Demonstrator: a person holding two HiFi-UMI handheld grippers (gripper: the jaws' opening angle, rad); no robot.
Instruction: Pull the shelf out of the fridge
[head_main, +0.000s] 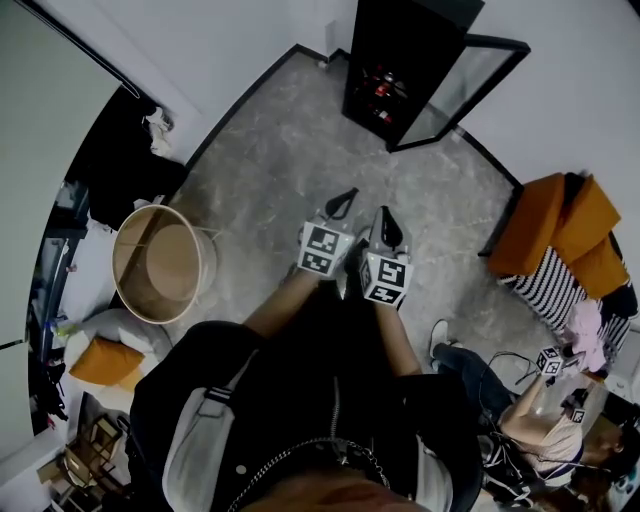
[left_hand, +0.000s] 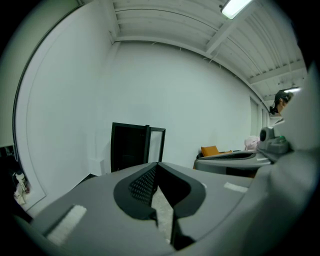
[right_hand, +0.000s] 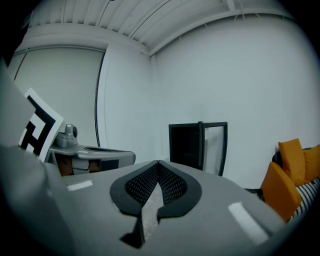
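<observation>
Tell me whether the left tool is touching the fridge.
Apart. The head view shows bare floor between the left tool and the fridge.

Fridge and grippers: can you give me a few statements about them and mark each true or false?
1. The fridge has its door open. True.
2. The left gripper holds a shelf. False: it is shut on nothing.
3. The right gripper is shut. True.
4. Both grippers are inside the fridge. False: bare floor lies between them and it.
5. Orange cushions lie at the head view's right. True.
</observation>
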